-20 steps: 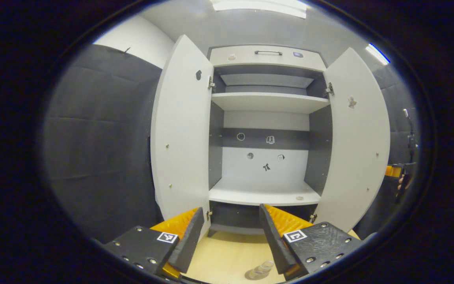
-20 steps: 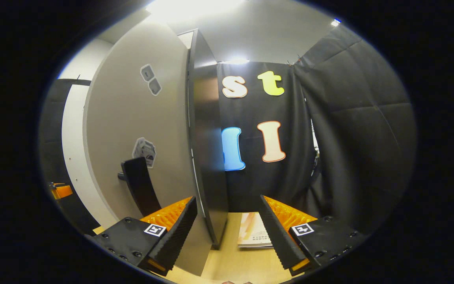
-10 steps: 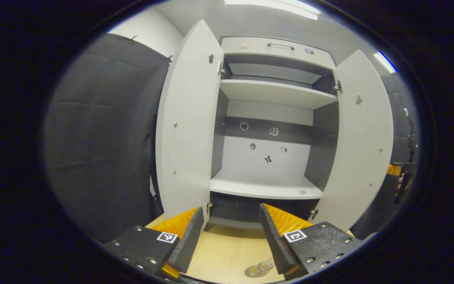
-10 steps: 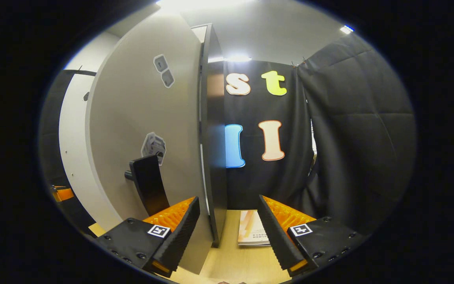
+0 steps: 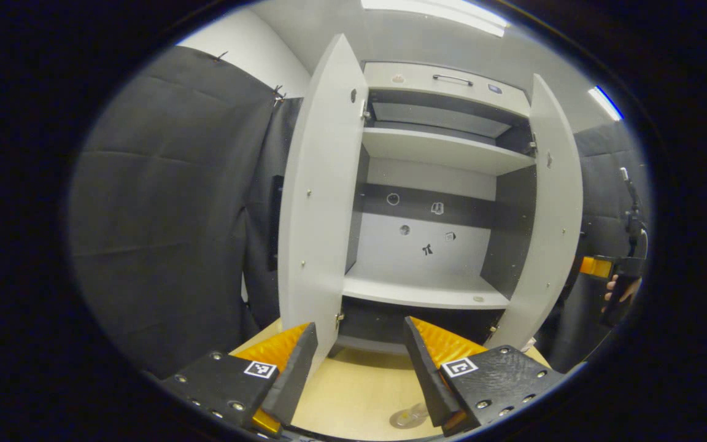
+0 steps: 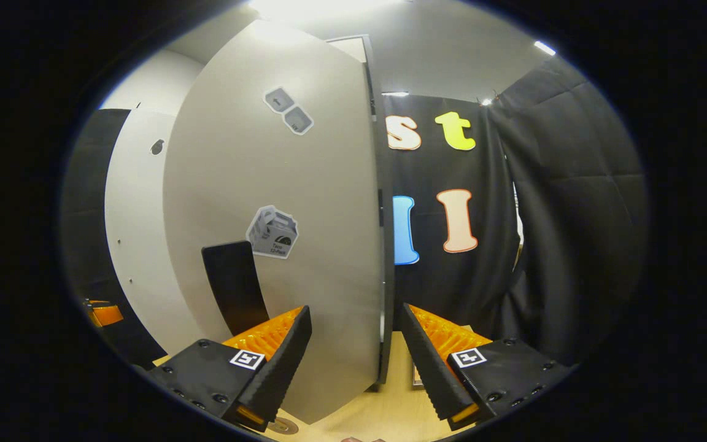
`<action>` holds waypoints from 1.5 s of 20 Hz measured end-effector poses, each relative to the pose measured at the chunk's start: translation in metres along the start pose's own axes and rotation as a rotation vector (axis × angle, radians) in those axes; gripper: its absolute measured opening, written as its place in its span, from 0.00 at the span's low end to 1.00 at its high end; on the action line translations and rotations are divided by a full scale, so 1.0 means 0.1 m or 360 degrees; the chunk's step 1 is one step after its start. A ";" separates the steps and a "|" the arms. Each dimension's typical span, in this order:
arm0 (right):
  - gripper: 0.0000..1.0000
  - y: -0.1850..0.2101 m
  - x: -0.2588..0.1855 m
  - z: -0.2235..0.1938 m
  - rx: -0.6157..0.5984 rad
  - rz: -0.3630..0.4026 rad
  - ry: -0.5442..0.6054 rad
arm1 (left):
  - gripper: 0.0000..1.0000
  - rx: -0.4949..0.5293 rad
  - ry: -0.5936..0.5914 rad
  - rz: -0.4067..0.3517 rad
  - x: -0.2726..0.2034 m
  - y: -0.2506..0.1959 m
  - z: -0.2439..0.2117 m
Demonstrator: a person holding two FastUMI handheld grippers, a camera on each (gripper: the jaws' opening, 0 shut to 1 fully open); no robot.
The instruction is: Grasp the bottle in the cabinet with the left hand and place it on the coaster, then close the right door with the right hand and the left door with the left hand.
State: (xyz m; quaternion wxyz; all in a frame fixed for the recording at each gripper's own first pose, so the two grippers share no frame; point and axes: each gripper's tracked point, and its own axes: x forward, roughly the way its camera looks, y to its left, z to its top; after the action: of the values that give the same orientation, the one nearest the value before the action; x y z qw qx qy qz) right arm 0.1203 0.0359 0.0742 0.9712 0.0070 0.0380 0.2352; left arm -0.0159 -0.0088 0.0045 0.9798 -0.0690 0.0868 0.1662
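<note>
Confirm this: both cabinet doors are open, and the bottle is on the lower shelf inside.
Wrong about the bottle. The left gripper view shows the lower shelf bare; the bottle stands on the table in front. Left door and right door are open.

The left claw [image 5: 359, 368] hangs with its fingers spread wide, gripping nothing. The right claw [image 6: 353, 362] is likewise spread wide and empty; in the left gripper view a hand [image 5: 620, 288] holds it.

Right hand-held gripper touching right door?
Cannot tell. Right gripper view: right door edge sits between the right hand-held gripper's open fingers; no plain contact or gap.
</note>
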 end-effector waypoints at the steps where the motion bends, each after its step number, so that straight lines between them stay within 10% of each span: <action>1: 0.95 0.11 0.07 0.00 0.0005 0.0023 -0.0012 | 0.88 -0.0011 0.0001 0.0019 -0.02 0.09 -0.02; 6: 0.96 0.57 0.31 -0.15 0.0032 0.0095 0.0002 | 0.89 -0.0047 -0.0021 0.0111 -0.18 0.58 0.00; 13: 0.96 0.47 0.18 -0.33 0.0058 -0.0101 0.0006 | 0.81 0.0037 -0.0081 0.0188 -0.06 1.57 0.31; 30: 0.96 0.28 -0.59 -0.44 0.0046 -0.0647 -0.0013 | 0.82 0.0104 -0.0159 -0.0443 1.62 1.63 0.98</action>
State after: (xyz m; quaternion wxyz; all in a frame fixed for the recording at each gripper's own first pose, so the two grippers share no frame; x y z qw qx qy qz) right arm 0.0520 0.0332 0.0358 0.9986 0.0142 0.0382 0.0338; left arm 0.0938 0.2100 0.0517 0.9982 -0.0402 0.0327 0.0290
